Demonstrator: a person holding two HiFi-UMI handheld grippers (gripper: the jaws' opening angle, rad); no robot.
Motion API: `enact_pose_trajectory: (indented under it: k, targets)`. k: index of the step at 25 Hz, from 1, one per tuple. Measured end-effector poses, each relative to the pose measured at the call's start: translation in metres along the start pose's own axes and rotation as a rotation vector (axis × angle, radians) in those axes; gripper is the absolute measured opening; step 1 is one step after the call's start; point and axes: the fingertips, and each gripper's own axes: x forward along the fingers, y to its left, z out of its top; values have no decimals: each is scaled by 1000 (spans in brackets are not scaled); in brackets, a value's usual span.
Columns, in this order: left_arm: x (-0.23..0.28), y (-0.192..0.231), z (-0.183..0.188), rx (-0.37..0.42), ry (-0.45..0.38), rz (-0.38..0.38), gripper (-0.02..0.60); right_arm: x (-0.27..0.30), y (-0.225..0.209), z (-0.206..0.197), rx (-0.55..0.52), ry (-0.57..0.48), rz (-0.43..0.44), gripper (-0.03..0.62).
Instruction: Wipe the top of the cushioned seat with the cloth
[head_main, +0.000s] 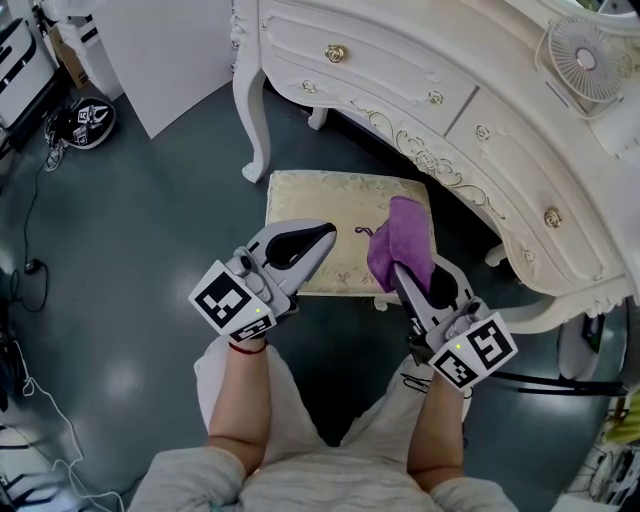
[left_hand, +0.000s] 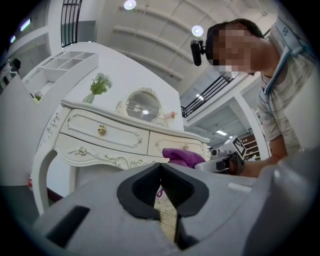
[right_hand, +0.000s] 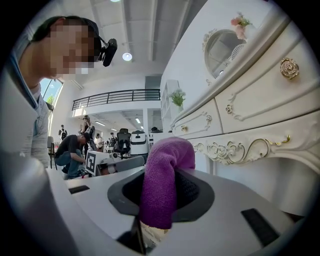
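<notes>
The cream floral cushioned seat (head_main: 320, 200) stands in front of me in the head view. A purple cloth (head_main: 402, 243) rises in a fold over the seat's right half, and my right gripper (head_main: 401, 272) is shut on it. In the right gripper view the cloth (right_hand: 162, 180) fills the gap between the jaws and arches over their tips. My left gripper (head_main: 326, 236) hovers over the seat's near left part, shut with nothing in it. In the left gripper view its jaws meet at the tips (left_hand: 161, 168), and the cloth (left_hand: 182, 156) shows beyond them.
An ornate white dressing table (head_main: 430, 110) with gold knobs curves round the seat's far and right sides, with its leg (head_main: 255, 130) by the seat's far left corner. A small fan (head_main: 583, 58) sits on top. Dark gear (head_main: 88, 122) and cables lie on the floor at the left.
</notes>
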Motion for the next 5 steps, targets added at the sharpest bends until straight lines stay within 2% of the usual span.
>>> enact_pose_trajectory:
  k: [5]
  targets:
    - [8, -9, -6, 11, 28, -39, 14, 1, -2, -4, 7, 2, -6, 101]
